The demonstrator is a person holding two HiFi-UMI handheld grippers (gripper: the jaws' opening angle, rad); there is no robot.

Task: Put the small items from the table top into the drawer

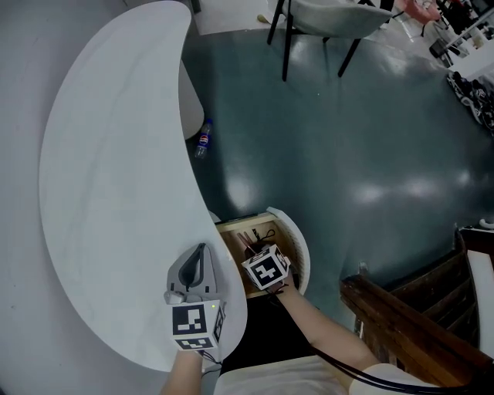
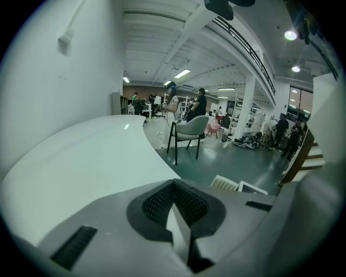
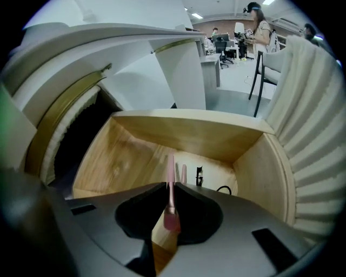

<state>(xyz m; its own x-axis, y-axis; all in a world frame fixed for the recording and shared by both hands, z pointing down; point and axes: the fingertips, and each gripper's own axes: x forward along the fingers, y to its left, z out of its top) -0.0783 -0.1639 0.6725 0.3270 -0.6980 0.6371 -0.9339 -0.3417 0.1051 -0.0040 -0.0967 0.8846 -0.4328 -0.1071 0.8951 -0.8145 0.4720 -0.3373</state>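
The wooden drawer stands pulled out under the white table. My right gripper points steeply down into the drawer, shut on a thin pink stick whose thicker end sits between the pads. In the head view only its marker cube shows above the drawer. On the drawer floor lie another pink stick, a small black clip and a black loop. My left gripper rests over the table's near end, jaws together, nothing between them.
The drawer's white ribbed front curves round its right side. A plastic bottle lies on the dark floor beside the table. A chair stands at the back, dark wooden furniture at the lower right. People stand far off in the room.
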